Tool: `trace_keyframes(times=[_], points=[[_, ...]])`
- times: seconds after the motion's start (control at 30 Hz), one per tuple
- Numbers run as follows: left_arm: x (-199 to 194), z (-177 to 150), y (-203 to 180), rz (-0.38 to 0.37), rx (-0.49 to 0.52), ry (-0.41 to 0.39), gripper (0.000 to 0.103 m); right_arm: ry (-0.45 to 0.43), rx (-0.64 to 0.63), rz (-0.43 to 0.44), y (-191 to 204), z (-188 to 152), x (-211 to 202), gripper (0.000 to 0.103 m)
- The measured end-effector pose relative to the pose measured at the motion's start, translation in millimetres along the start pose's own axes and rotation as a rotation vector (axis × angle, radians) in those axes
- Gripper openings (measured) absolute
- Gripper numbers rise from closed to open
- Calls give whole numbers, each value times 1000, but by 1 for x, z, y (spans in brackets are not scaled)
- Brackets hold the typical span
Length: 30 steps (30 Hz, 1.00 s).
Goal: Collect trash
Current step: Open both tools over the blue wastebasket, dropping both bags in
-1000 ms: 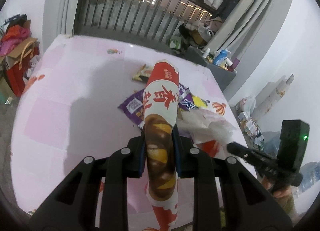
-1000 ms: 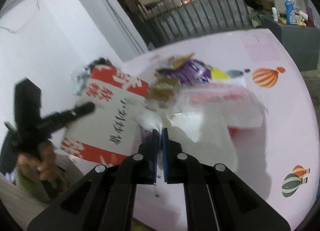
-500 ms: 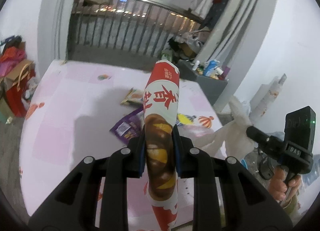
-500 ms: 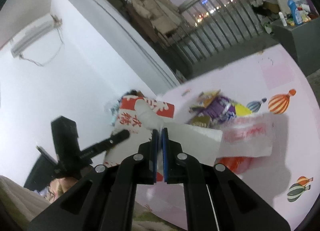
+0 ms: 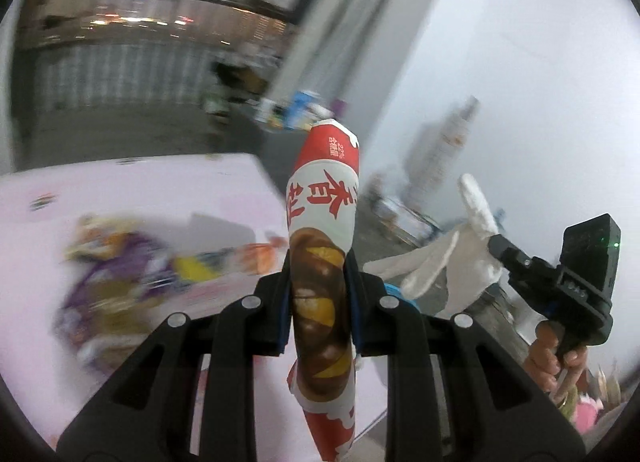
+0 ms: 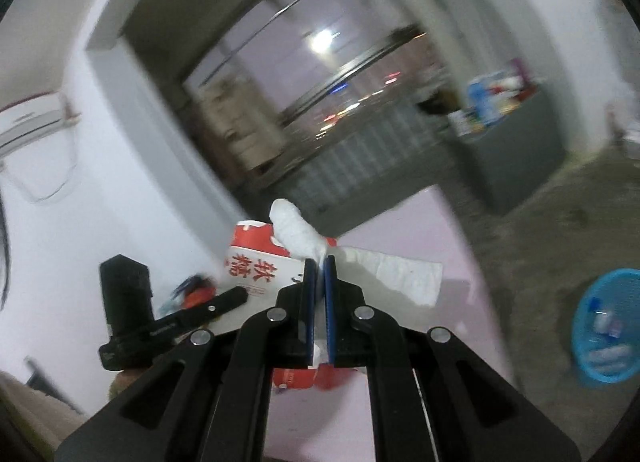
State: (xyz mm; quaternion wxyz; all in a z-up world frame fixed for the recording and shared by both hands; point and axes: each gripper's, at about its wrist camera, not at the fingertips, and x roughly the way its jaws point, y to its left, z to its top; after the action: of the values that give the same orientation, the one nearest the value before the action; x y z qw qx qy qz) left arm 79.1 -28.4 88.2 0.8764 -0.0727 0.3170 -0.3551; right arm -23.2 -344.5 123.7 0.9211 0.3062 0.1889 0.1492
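Note:
My left gripper is shut on a red and white snack bag printed with brown candies, held upright above the pink table. The bag also shows in the right wrist view. My right gripper is shut on a crumpled white tissue, held in the air. The tissue also shows in the left wrist view, right of the bag. Several blurred purple and yellow wrappers lie on the table at left.
A blue plastic basket with a few scraps stands on the grey floor at right. A grey cabinet with bottles stands by the balcony railing. The table's right edge runs beside the floor.
Both grippers have lifted and swung right, away from the table, with the snack bag and the tissue. The view now blurs, and the blue basket has come into the right wrist view.

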Motion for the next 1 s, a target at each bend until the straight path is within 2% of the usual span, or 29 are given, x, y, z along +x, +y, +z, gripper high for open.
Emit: trace_keyframes(times=[0.17, 0.23, 0.3, 0.53, 0.63, 0.7, 0.77, 0.83, 0.87, 0.93, 1.0], points=[[105, 16, -59, -156, 76, 156, 21, -64, 77, -213, -61, 8, -41, 5], [156, 17, -83, -193, 98, 236, 21, -71, 131, -299, -95, 9, -51, 5], [207, 9, -107, -223, 122, 325, 23, -65, 194, -346, -128, 8, -54, 5], [359, -30, -162, -197, 184, 555, 24, -34, 437, -495, -264, -4, -50, 5], [409, -48, -178, -199, 213, 613, 24, -40, 525, -515, -309, -11, -47, 5], [436, -57, -182, -204, 204, 617, 26, -41, 578, -536, -340, -17, -41, 5], [456, -64, -191, -211, 187, 605, 40, -37, 627, -575, -372, -23, -38, 8], [473, -72, -190, -208, 167, 611, 47, -14, 693, -607, -405, -35, -29, 11], [479, -74, -191, -200, 163, 618, 49, 2, 726, -608, -419, -41, -26, 13], [490, -78, -190, -184, 150, 628, 53, 22, 782, -608, -441, -54, -19, 29], [491, -77, -187, -188, 136, 627, 56, 35, 814, -643, -452, -62, -15, 38]])
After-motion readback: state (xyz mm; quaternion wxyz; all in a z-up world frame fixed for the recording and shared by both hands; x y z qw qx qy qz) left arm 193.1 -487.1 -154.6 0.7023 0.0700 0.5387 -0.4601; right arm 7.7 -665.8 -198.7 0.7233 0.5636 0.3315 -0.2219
